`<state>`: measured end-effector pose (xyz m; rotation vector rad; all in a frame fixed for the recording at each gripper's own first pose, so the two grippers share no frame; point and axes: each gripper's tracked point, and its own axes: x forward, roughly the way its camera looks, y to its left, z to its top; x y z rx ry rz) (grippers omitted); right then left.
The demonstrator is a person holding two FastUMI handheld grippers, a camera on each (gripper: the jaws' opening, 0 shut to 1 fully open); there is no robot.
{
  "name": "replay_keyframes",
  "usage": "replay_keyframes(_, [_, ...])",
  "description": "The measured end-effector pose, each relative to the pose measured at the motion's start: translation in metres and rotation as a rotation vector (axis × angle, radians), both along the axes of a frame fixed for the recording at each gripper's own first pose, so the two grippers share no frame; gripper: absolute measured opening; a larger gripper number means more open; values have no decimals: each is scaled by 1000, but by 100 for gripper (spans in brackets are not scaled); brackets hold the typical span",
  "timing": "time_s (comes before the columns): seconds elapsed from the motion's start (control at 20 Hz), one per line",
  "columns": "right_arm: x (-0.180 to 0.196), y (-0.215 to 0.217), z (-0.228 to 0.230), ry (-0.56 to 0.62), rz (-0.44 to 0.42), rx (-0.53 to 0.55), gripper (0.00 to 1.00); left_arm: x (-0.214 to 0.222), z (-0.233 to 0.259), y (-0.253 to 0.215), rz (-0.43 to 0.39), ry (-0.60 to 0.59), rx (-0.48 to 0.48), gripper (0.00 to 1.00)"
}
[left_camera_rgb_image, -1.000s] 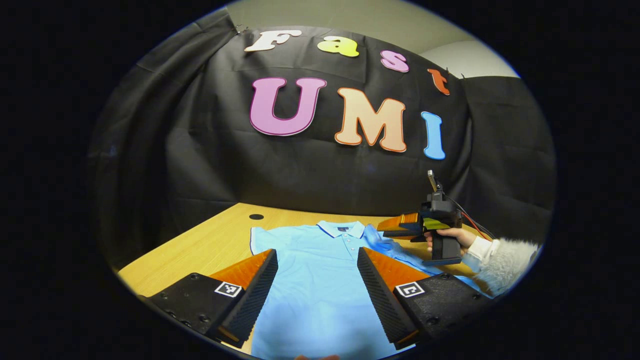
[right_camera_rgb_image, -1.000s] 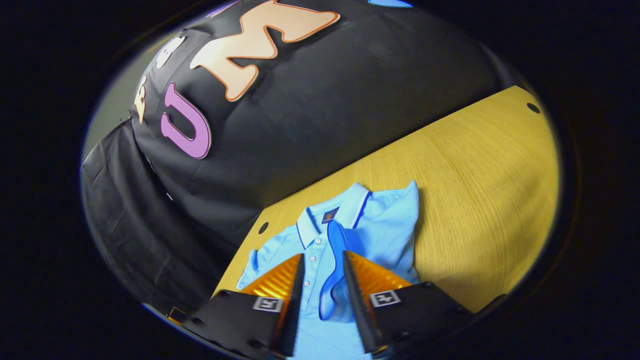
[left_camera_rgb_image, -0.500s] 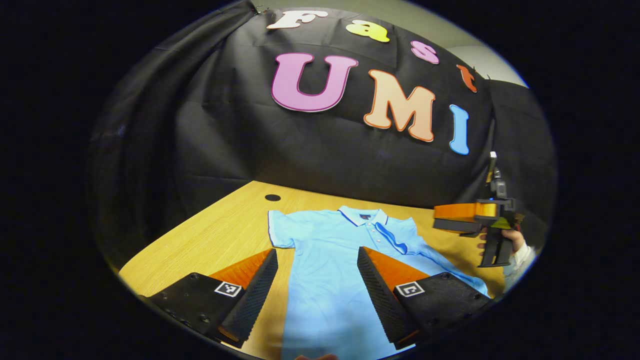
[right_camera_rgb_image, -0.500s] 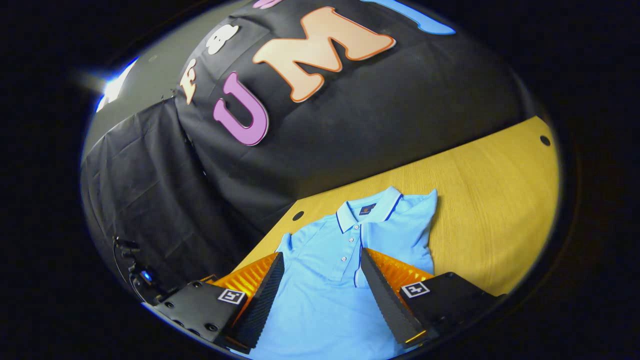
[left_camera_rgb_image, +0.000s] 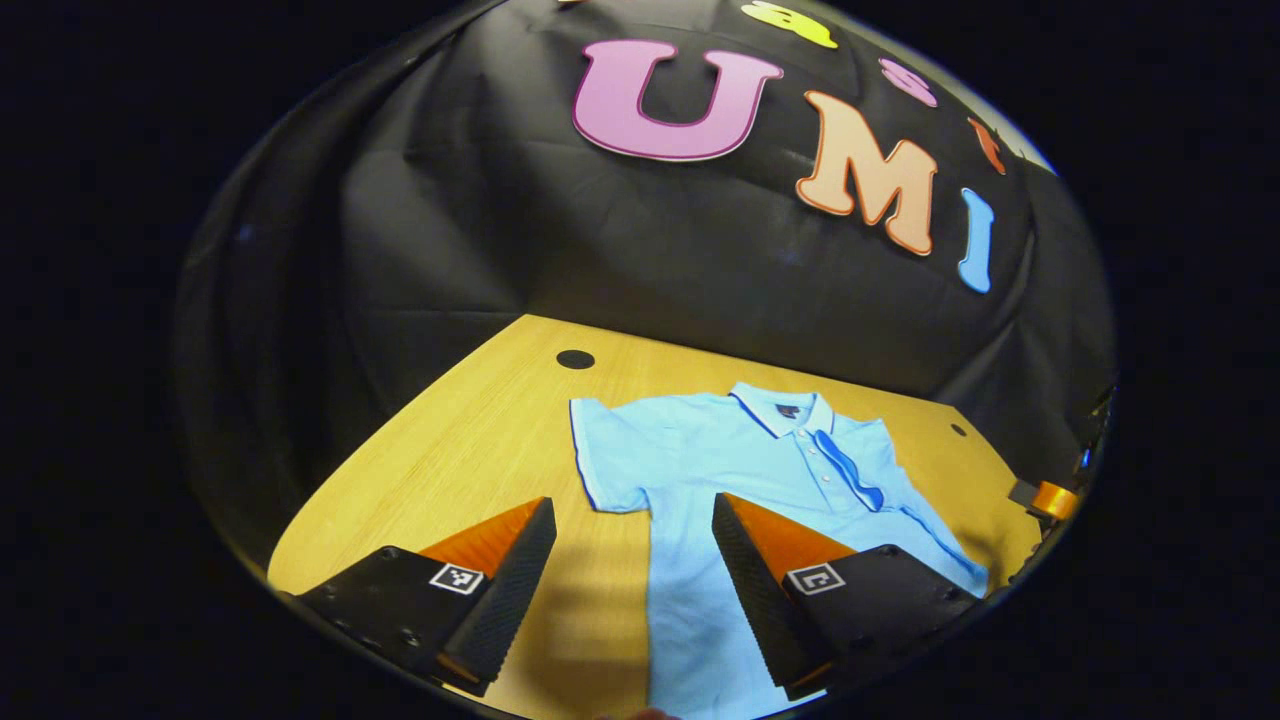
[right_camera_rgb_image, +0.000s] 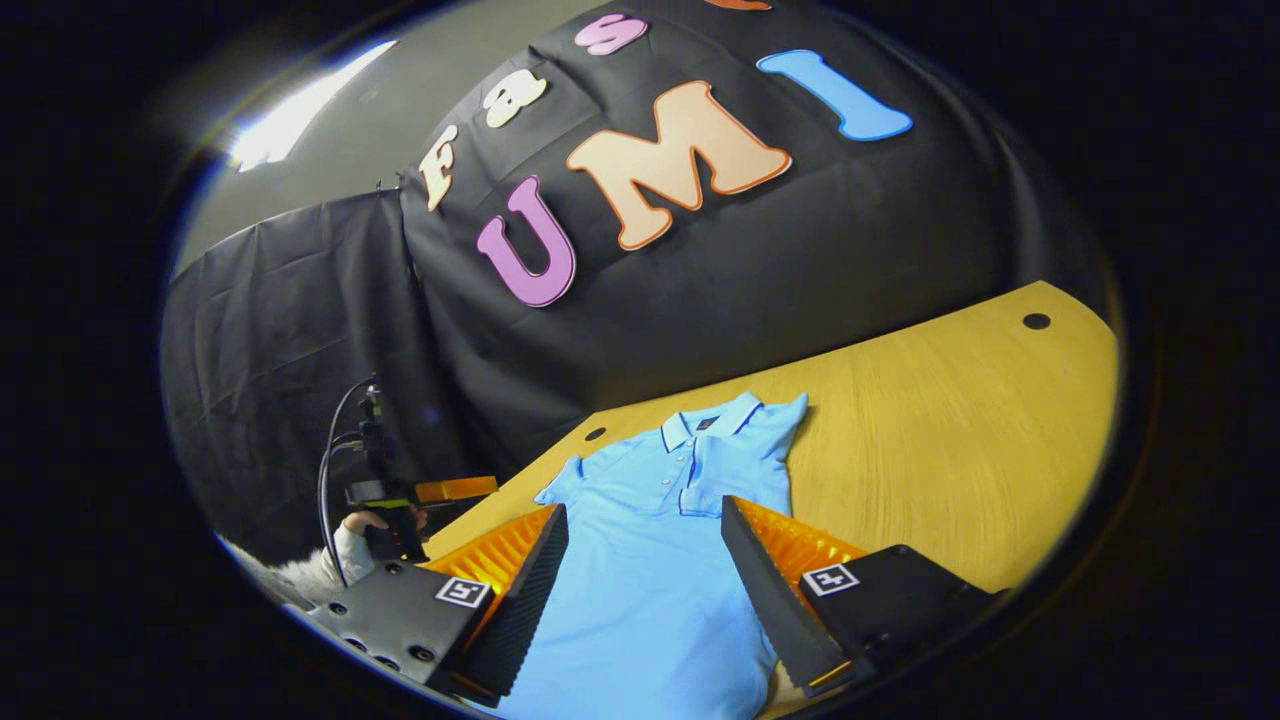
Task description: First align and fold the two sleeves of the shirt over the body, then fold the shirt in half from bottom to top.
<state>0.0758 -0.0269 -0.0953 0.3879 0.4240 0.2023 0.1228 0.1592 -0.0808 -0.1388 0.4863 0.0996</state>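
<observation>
- Shirt [left_camera_rgb_image: 760,480] flat on surface [left_camera_rgb_image: 470,450], hem cut off at lower frame edge.
- Left gripper [left_camera_rgb_image: 630,560] and right gripper [right_camera_rgb_image: 645,565]: jaws apart, holding nothing.

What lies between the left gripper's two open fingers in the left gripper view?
Between the left gripper's spread fingers lie bare wooden table and the left edge of the blue shirt, its unfolded sleeve just ahead; nothing is gripped.

dim booth, warm overhead glare, strong fisheye edge warping
</observation>
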Motion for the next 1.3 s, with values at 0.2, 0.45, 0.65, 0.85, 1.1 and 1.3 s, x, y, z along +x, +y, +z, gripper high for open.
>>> replay_keyframes(0.2, [-27,-26,10,-50,-72,-30,97,45,-17,14,-5,100,21,93])
replay_keyframes(0.45, [-46,-38,13,-54,-113,-56,97,79,-46,20,24,191,19,92])
replay_keyframes(0.65, [-55,-31,18,-59,-101,-50,97,84,-67,26,67,230,10,90])
replay_keyframes(0.85, [-57,-29,25,-70,-95,-51,97,81,-73,29,70,256,32,87])
replay_keyframes(1.1, [-59,-32,36,-98,-95,-58,97,79,-78,35,95,278,91,75])
replay_keyframes(1.3, [-65,-32,35,-95,-91,-63,97,82,-76,28,81,256,65,46])
